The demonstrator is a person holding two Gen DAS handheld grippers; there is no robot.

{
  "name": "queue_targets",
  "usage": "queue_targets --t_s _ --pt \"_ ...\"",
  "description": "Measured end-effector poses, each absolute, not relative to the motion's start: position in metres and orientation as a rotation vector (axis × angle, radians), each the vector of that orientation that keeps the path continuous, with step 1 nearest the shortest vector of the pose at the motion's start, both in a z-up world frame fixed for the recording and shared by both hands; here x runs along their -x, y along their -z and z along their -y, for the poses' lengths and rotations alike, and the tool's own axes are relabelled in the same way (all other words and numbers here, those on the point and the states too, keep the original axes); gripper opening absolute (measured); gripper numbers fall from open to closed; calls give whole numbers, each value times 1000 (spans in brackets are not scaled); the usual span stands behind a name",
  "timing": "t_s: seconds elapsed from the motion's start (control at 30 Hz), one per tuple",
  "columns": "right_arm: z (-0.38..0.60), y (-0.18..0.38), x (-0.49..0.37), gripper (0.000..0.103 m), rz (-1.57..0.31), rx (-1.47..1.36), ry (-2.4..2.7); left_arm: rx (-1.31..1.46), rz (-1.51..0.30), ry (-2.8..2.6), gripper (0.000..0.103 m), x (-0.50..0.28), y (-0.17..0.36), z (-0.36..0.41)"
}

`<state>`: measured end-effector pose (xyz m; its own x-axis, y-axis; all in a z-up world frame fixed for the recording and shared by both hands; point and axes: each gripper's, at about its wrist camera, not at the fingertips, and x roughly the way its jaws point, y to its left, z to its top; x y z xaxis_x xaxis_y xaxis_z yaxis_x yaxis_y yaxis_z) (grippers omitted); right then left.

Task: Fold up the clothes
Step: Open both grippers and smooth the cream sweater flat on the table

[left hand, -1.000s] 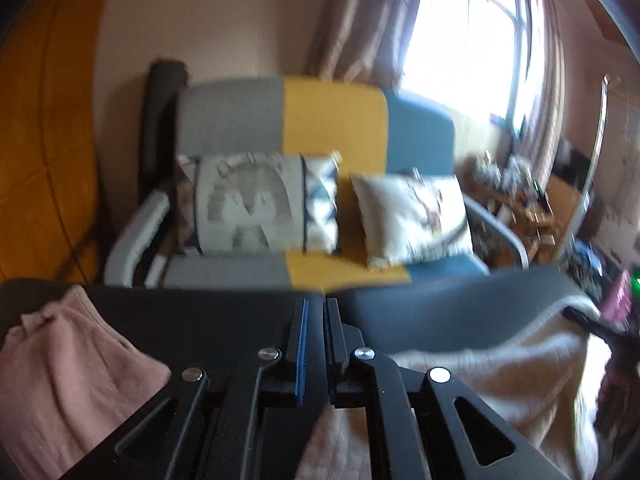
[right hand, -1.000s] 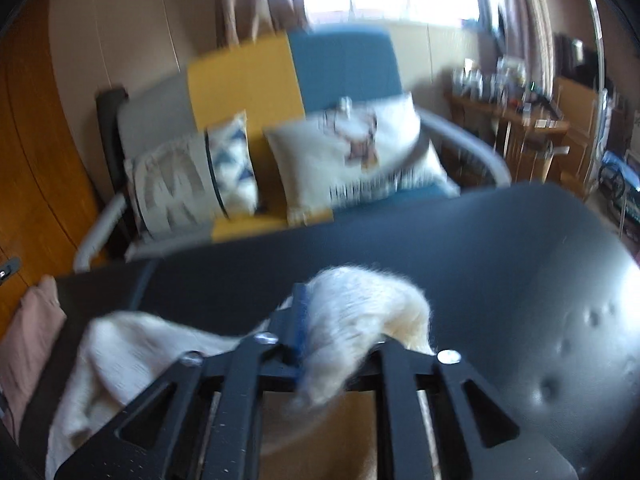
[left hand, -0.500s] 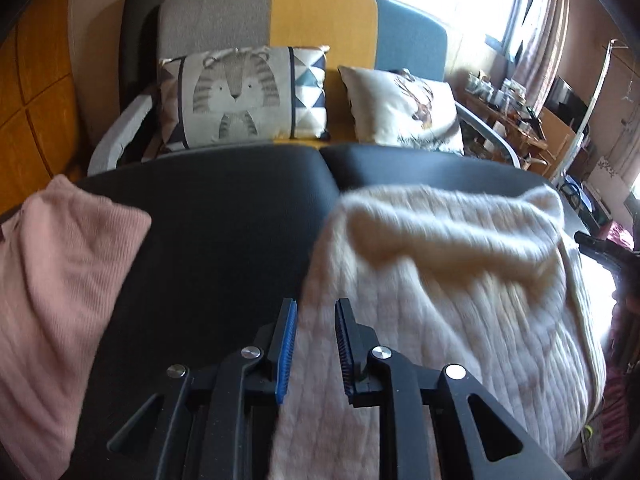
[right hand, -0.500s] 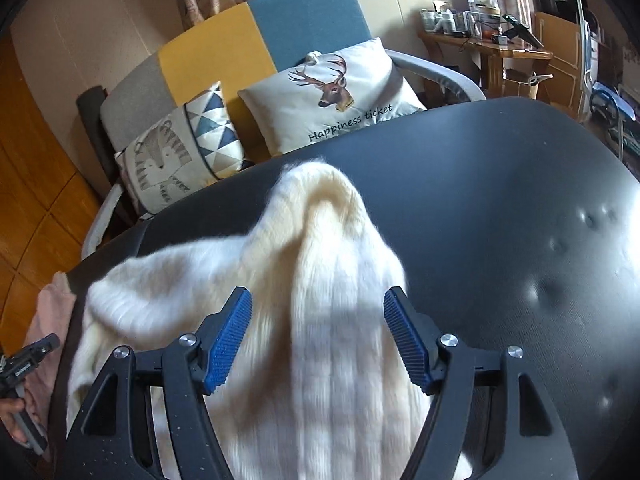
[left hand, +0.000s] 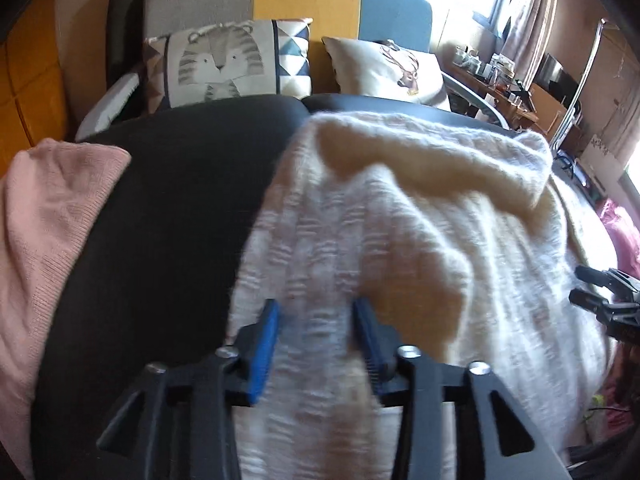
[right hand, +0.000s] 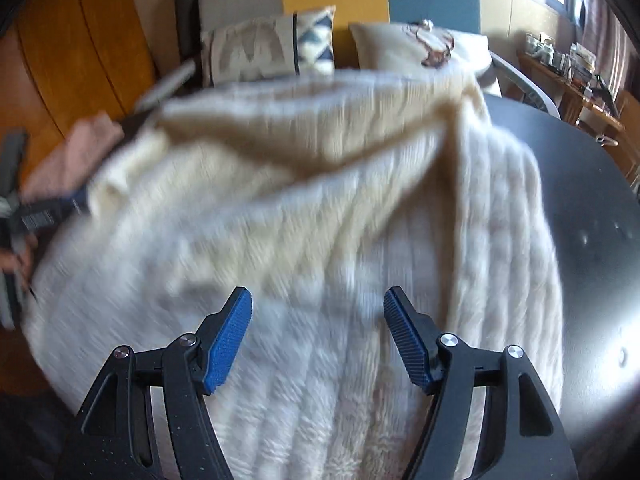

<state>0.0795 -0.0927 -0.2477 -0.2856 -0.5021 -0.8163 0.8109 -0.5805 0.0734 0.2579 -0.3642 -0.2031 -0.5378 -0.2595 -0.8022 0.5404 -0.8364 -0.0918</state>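
A cream knitted sweater [left hand: 420, 240] lies spread over the black table [left hand: 172, 208], with a fold bunched along its far side. My left gripper [left hand: 317, 320] is open just above the sweater's near left part, and its blue pads [left hand: 269, 332] straddle the knit without pinching it. In the right wrist view the sweater [right hand: 320, 184] fills most of the frame. My right gripper [right hand: 317, 302] is open wide over its near part, holding nothing. A pink garment [left hand: 48, 224] lies on the table to the left of the sweater.
Behind the table stands a sofa [left hand: 304, 4] in grey, yellow and blue with two cushions [left hand: 224, 64]. A bare stretch of the table [right hand: 588, 216] lies to the right of the sweater. A cluttered wooden shelf [left hand: 516, 92] sits at the far right. A hand [right hand: 18, 256] shows at the left edge.
Both grippers let go of the sweater, which dropped flat onto the table. The left jaws opened wider, and both grippers drew back toward the sweater's near edge.
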Motion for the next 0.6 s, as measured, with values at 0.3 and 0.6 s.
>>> queue_targets --t_s 0.3,0.6 --pt "82 251 -58 83 -474 -1034 1964 -1165 -253 2159 50 -270 211 402" --pt "72 250 -56 84 -439 -1053 1996 -1143 -188 2205 49 -285 179 352"
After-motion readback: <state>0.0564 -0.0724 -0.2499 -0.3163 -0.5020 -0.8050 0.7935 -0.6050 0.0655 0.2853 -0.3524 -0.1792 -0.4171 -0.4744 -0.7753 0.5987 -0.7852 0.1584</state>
